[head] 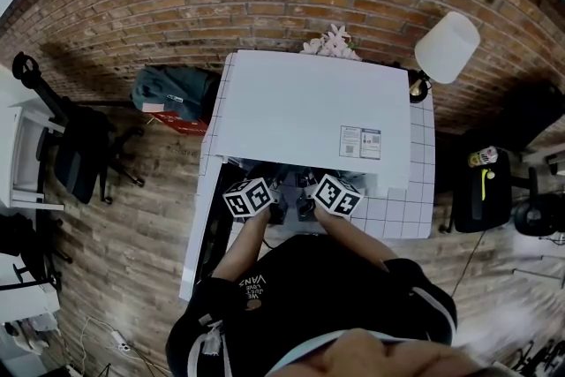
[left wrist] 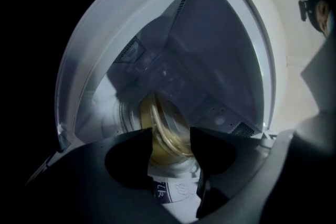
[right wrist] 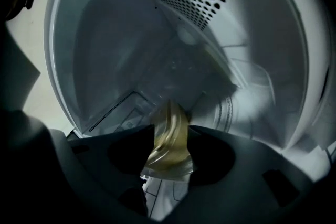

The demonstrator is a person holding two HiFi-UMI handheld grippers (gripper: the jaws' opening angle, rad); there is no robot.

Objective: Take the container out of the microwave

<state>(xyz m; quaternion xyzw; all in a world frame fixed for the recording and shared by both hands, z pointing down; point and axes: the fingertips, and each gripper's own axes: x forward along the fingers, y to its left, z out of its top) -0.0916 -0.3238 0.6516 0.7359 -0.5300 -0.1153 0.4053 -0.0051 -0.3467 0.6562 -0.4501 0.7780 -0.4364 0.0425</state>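
Note:
The white microwave (head: 309, 106) stands open in front of me, and both grippers reach into its mouth. Only their marker cubes show in the head view, left (head: 248, 197) and right (head: 336, 194). A clear container (left wrist: 165, 131) with yellowish contents sits low in the cavity. My left gripper (left wrist: 170, 147) has it between its dark jaws, which touch it on both sides. In the right gripper view the container (right wrist: 170, 139) looks blurred and fills the gap of my right gripper (right wrist: 168, 152). The container's base is hidden behind the jaws.
The microwave rests on a white tiled table (head: 422, 190) against a brick wall, with its dark door (head: 212, 234) swung out at the left. A lamp (head: 446, 49) and flowers (head: 331, 41) stand behind it. The glass turntable (right wrist: 231, 107) lies inside. A chair (head: 84, 146) stands at the left.

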